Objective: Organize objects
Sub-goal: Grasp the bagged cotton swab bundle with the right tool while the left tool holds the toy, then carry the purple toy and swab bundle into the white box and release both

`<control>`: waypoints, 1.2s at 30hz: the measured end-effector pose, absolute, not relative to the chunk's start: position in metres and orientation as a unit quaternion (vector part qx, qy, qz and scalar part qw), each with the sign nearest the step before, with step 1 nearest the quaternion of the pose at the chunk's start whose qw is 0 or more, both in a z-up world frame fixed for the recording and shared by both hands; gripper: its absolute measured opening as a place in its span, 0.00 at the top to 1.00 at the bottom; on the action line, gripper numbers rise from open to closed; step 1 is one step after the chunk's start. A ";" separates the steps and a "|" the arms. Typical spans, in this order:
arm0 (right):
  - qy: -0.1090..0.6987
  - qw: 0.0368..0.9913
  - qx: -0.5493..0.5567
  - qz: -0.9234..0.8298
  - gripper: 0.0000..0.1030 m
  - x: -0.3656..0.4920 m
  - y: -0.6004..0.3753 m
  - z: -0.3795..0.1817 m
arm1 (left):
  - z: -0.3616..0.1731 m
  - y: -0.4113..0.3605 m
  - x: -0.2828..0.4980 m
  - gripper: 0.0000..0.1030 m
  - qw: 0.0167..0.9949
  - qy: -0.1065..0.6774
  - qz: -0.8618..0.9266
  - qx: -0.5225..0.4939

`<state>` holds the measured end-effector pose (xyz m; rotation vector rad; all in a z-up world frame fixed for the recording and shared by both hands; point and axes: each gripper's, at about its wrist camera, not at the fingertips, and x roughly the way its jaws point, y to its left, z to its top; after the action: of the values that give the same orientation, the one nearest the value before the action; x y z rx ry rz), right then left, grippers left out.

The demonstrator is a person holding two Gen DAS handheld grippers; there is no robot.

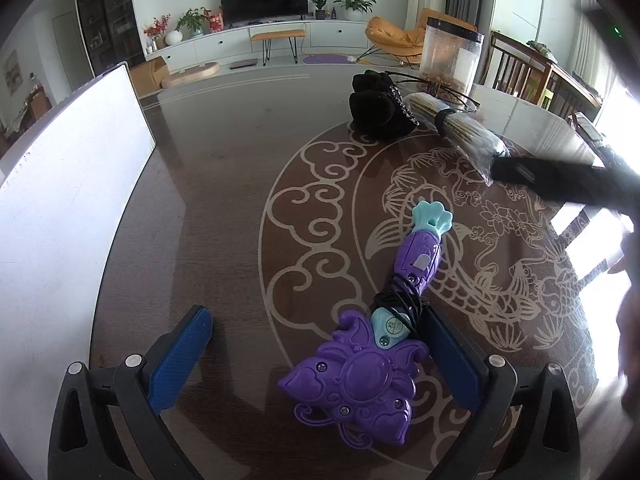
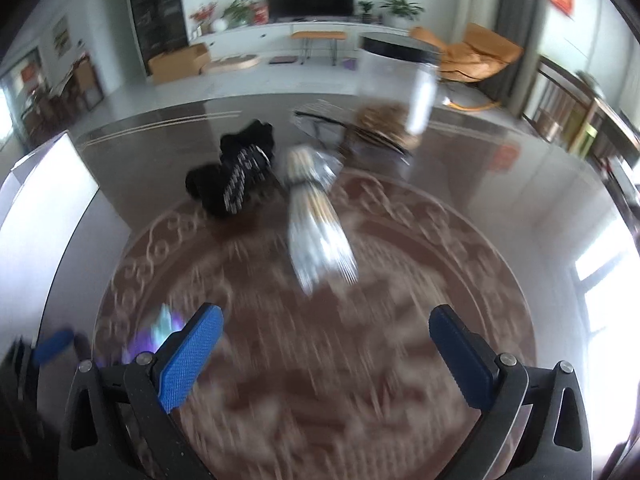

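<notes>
A purple toy wand [image 1: 360, 364] with a teal tip lies flat on the round table [image 1: 224, 208], its flower-shaped head near the camera and its handle pointing away to the far right, with a thin black cord wound round its neck. The left gripper [image 1: 316, 354] hangs low over the table with its jaws spread wide; the wand's head lies between the two blue pads, close against the right one, and neither pad clamps it. Farther off, a black pouch [image 1: 378, 108] with a metal chain sits beside a wrapped bundle of sticks [image 1: 460, 130], and behind them stands a clear jar [image 1: 454, 56] with a black lid. A white board [image 1: 60, 184] lies along the table's left edge. In the right wrist view, which is blurred, the right gripper [image 2: 326, 342] is also wide open and holds nothing; the bundle of sticks [image 2: 316, 216] lies ahead of it, the pouch [image 2: 236, 180] to the left of that, and the jar [image 2: 396, 84] beyond. The wand shows only as a purple and teal smear [image 2: 156, 336] just left of the left pad.
</notes>
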<state>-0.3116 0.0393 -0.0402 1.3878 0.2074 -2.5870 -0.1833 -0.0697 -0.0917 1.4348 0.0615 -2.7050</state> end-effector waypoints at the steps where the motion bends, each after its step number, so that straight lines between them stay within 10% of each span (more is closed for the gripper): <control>1: 0.072 0.103 0.477 -0.870 0.00 -0.321 0.035 -0.044 | -0.092 -0.070 -0.184 0.00 0.039 0.020 -0.883 0.468; 6: 0.083 0.133 0.494 -0.855 0.10 -0.345 0.017 -0.068 | -0.091 -0.071 -0.183 0.00 0.037 0.018 -0.883 0.468; 10: 0.069 0.129 0.486 -0.862 0.63 -0.342 0.020 -0.066 | -0.091 -0.071 -0.183 0.00 0.037 0.018 -0.883 0.468; 26: -0.009 0.093 0.462 -0.882 0.62 -0.138 0.093 -0.065 | -0.091 -0.070 -0.183 0.00 0.038 0.017 -0.883 0.468; 31: -0.040 0.097 0.479 -0.871 0.30 -0.104 0.108 -0.058 | -0.091 -0.070 -0.184 0.00 0.033 0.017 -0.880 0.473; 36: -0.046 0.101 0.503 -0.857 0.30 -0.101 0.125 -0.048 | -0.088 -0.051 -0.200 0.00 -0.075 -0.050 -0.845 0.528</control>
<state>-0.1006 0.1253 -0.0475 1.4863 -0.1364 -2.5322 -0.1997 -0.0509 -0.0877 1.7420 -0.1656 -2.7870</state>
